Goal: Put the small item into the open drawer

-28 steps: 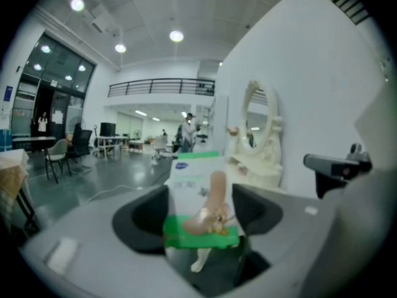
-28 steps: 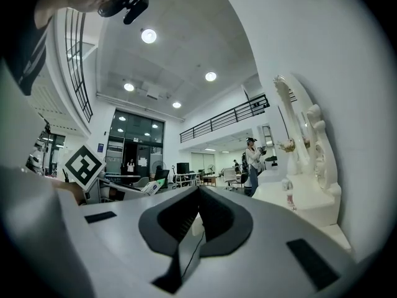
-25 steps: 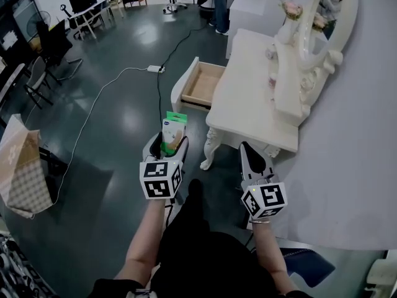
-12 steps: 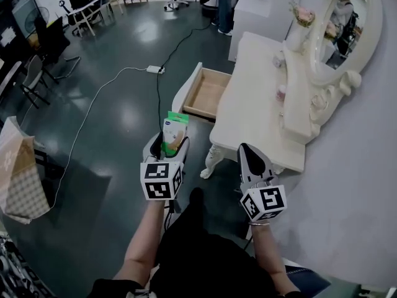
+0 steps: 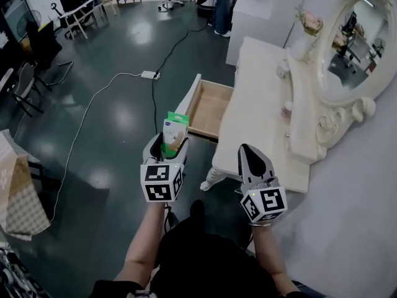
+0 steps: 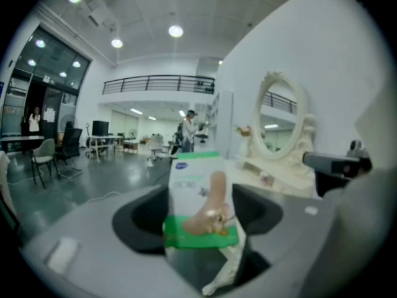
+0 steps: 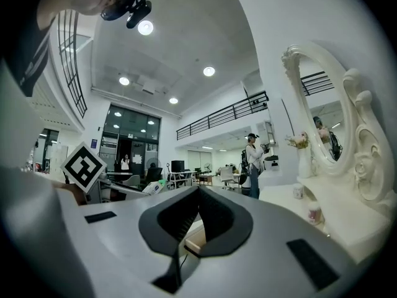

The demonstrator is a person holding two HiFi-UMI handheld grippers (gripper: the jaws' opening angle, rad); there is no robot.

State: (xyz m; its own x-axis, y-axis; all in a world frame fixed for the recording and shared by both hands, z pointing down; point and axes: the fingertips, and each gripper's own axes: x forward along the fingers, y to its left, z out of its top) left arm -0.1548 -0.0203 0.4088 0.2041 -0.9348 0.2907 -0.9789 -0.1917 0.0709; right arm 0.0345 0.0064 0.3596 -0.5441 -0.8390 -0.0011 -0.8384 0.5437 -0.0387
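My left gripper (image 5: pixel 167 148) is shut on a small white and green packet (image 5: pixel 174 131) that stands upright between its jaws; in the left gripper view the packet (image 6: pixel 200 202) fills the middle, with a foot picture on its front. Ahead of it the wooden drawer (image 5: pixel 209 108) stands pulled out of the cream dressing table (image 5: pixel 260 117), with nothing visible inside. My right gripper (image 5: pixel 252 158) is shut with nothing in it, held beside the table's near corner. In the right gripper view its jaws meet at the tips (image 7: pixel 198 194).
An oval mirror (image 5: pixel 350 42) stands on the table with small jars (image 5: pixel 286 109) and a flower vase (image 5: pixel 307 27). A power strip and cable (image 5: pixel 147 75) lie on the dark floor. Desks and chairs (image 5: pixel 74 5) stand far off. A paper bag (image 5: pixel 18 191) sits at the left.
The view has moved forward and turned right toward the dressing table. The drawer now lies closer to the packet. Both grippers keep the same grip and spacing.
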